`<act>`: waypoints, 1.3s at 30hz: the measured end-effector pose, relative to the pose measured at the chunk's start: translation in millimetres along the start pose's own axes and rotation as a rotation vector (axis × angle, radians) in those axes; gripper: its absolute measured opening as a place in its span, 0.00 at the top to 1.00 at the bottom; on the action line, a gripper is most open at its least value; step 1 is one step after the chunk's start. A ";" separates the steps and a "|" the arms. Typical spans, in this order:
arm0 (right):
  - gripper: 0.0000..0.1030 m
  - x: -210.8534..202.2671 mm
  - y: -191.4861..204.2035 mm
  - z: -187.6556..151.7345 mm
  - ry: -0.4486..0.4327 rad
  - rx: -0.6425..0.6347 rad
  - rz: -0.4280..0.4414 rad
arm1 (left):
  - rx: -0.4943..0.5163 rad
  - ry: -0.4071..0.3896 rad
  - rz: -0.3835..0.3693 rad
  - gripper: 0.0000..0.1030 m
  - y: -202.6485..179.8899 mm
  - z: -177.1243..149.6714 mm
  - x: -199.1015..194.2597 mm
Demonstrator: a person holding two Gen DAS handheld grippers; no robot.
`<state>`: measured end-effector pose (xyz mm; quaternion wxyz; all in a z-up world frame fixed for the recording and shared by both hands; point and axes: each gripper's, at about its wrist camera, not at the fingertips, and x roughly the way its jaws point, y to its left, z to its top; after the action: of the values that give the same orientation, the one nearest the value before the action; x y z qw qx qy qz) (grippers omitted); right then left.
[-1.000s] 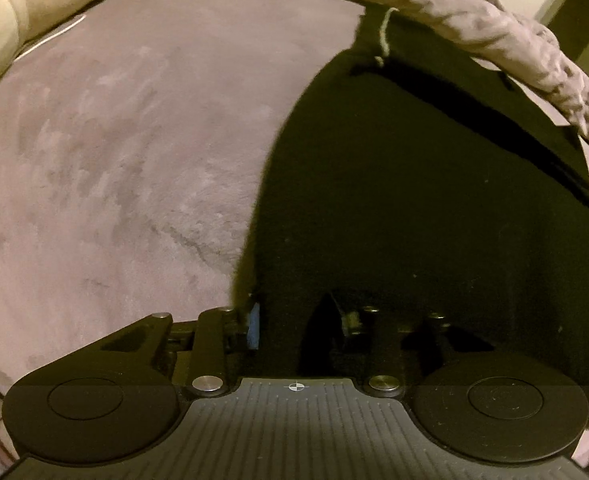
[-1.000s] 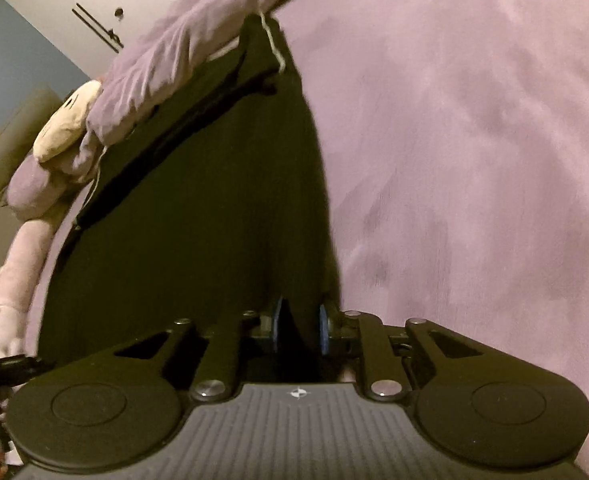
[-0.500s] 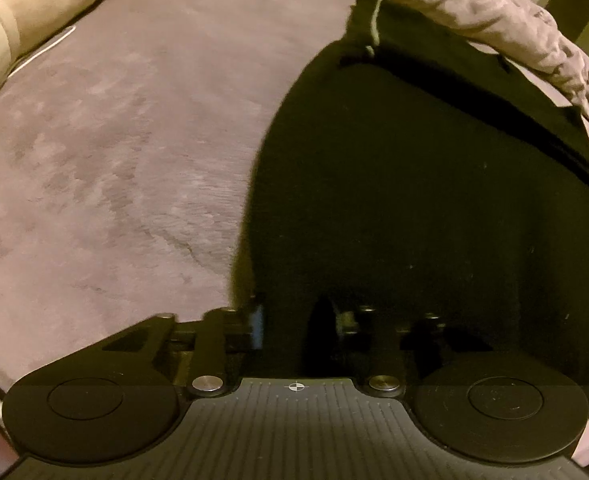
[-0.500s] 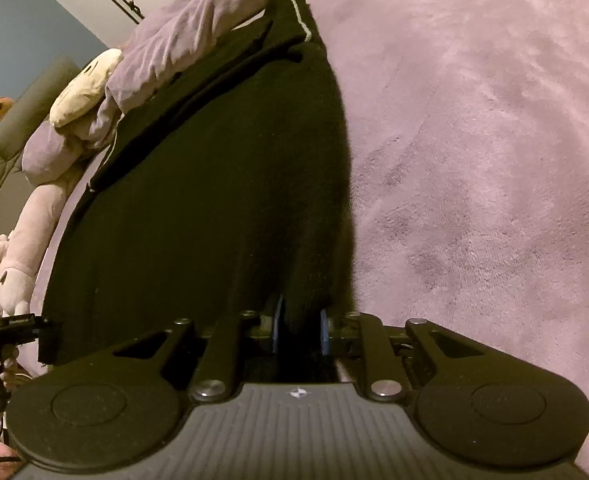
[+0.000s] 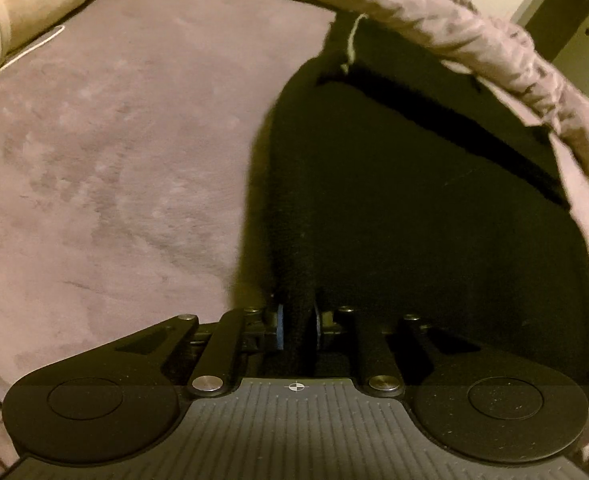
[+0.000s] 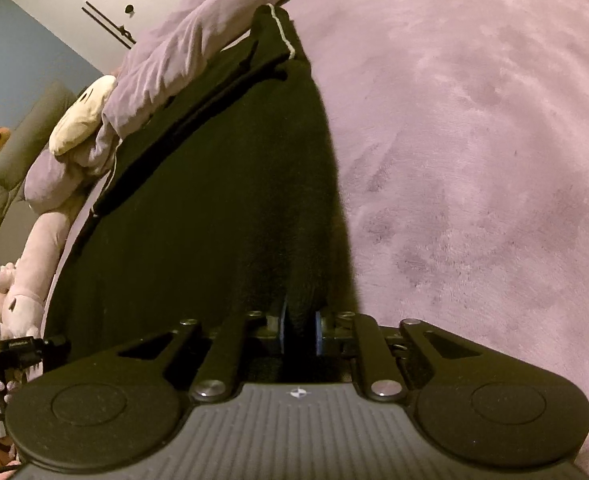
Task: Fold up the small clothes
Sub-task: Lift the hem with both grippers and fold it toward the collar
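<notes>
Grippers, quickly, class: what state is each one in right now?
Left gripper: just closed, shut on the black garment edge.
Right gripper: shut on the black garment's edge.

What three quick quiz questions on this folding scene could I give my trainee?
1. True or false: the left gripper is shut on the black garment.
2. What does the garment lie on?
3. Which is between the right gripper's jaws: A) plush toy, B) black garment, C) nothing?

Key: 1 true, its jaws have just been closing onto the near edge. 2 the purple fleece blanket. 3 B.
</notes>
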<state>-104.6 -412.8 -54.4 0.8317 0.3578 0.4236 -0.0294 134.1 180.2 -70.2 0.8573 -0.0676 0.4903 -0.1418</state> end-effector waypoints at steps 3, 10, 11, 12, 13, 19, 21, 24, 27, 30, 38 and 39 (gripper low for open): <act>0.78 8.3 -2.5 -0.9 0.022 0.052 0.030 | -0.009 0.035 0.017 0.73 4.4 -3.8 8.7; 0.59 9.3 -7.9 -2.1 0.030 0.107 0.127 | -0.022 0.045 -0.104 0.43 4.4 -12.1 10.1; 0.56 9.3 -9.0 -2.7 0.037 0.104 0.142 | -0.017 0.044 -0.102 0.45 2.3 -13.4 10.7; 0.55 10.3 -8.1 -3.8 0.047 0.093 0.152 | -0.009 0.045 -0.100 0.57 0.5 -14.1 11.5; 0.56 11.6 -4.8 -5.4 0.057 0.068 0.150 | 0.004 0.050 -0.096 0.72 -0.9 -15.0 12.4; 0.85 16.3 7.4 -9.6 0.094 0.006 0.101 | -0.008 0.071 -0.087 0.90 -3.2 -11.6 10.1; 0.86 12.8 13.3 -7.2 0.093 -0.002 0.115 | -0.026 0.062 -0.121 0.90 -3.0 -8.9 2.8; 0.86 3.9 22.1 -0.9 0.075 -0.008 0.153 | -0.047 0.043 -0.170 0.91 -5.1 -2.5 -9.1; 0.86 -4.0 28.2 7.0 0.052 0.009 0.197 | -0.043 0.032 -0.199 0.91 -11.3 5.9 -15.3; 0.86 -8.1 35.1 17.7 0.020 0.036 0.243 | -0.057 0.015 -0.237 0.91 -16.8 17.3 -17.0; 0.86 0.7 56.3 75.3 -0.125 0.084 0.362 | -0.101 -0.121 -0.328 0.91 -34.9 86.5 -15.7; 0.86 5.1 58.8 85.8 -0.143 0.076 0.367 | -0.110 -0.139 -0.335 0.91 -36.7 98.6 -11.9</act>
<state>-22.0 -421.0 8.5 0.8369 0.4571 0.2898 0.0813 206.8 146.7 -0.8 0.8485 -0.2046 0.4187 -0.2506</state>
